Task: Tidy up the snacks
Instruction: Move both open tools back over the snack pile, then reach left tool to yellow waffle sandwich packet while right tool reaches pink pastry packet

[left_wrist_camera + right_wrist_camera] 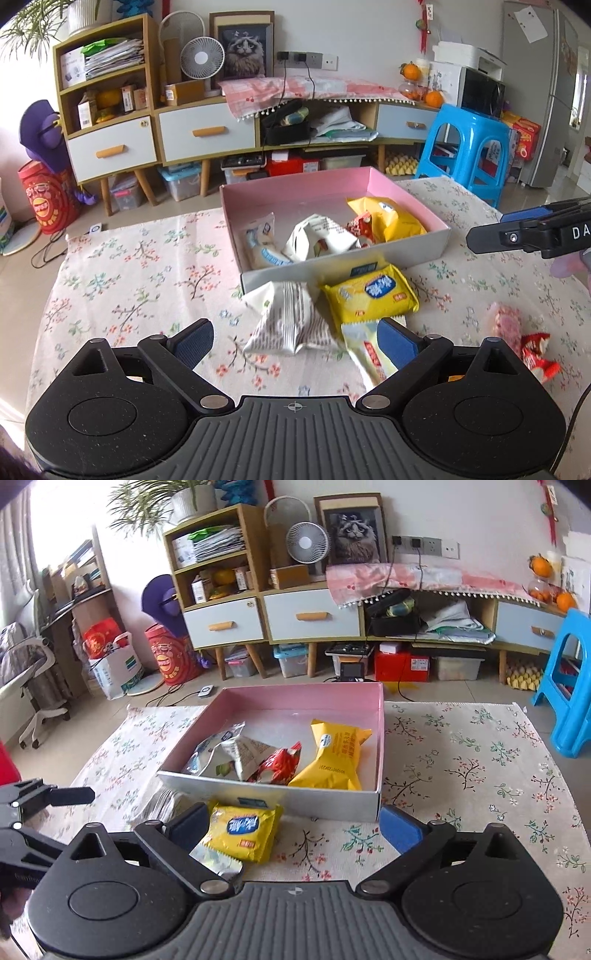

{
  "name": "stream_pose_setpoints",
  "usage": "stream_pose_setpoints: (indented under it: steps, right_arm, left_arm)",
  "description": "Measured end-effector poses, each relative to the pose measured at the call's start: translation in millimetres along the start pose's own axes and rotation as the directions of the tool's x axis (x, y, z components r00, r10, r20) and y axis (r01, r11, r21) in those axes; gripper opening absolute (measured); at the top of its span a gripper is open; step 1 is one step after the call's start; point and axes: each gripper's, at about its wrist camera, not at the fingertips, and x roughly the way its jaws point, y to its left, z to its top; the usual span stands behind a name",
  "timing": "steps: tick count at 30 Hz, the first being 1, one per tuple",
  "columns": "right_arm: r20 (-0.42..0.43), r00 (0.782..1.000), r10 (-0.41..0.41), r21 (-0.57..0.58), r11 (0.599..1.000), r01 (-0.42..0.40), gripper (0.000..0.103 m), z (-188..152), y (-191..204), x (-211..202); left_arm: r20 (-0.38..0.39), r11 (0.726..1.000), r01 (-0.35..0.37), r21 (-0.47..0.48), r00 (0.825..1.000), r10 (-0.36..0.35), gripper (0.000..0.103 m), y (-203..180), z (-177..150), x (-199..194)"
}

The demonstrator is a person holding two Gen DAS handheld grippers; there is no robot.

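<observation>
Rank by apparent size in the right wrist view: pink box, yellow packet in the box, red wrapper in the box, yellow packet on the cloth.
1. pink box
2. and 3. yellow packet in the box and yellow packet on the cloth: look alike; the second is nearer the camera, so unsure.
4. red wrapper in the box

Glossy plastic snack packets (pixel 369 295); matt cardboard box (pixel 347 266); floral woven tablecloth (pixel 147 258)

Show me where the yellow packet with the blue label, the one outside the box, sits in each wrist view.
Left wrist view: yellow packet lies centre-right on the tablecloth, just in front of the box's near wall.
Right wrist view: yellow packet lies lower left of centre, beside the left finger.
Shared landmark: pink-lined box, directly behind the packet.
</observation>
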Motion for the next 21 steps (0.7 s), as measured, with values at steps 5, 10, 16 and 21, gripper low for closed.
stream_pose_setpoints:
  steps: [5,10,16,21]
  right_arm:
    - [-0.015,1.0,0.016,-0.035,0.999,-0.016,0.09,-12,3,-3]
    - [-0.042,0.999,0.002,-0.068,0.998,-0.005,0.09,-29,5,-6]
    - [-0.072,0.997,0.003,-0.077,0.997,-0.009,0.09,-46,5,-13]
    - [-0.119,0.993,0.002,-0.105,0.994,-0.014,0.09,-61,7,-14]
  left_arm:
    - [-0.013,1.0,-0.001,-0.003,1.0,0.001,0.096,6,-12,-9]
    - [-0.036,1.0,-0.007,-0.007,0.999,0.006,0.096,12,-25,-16]
    - [-0.065,1.0,-0.015,0.003,0.998,0.015,0.096,15,-40,-27]
    - [-0.145,0.997,-0.047,-0.061,0.989,0.038,0.096,20,-52,-28]
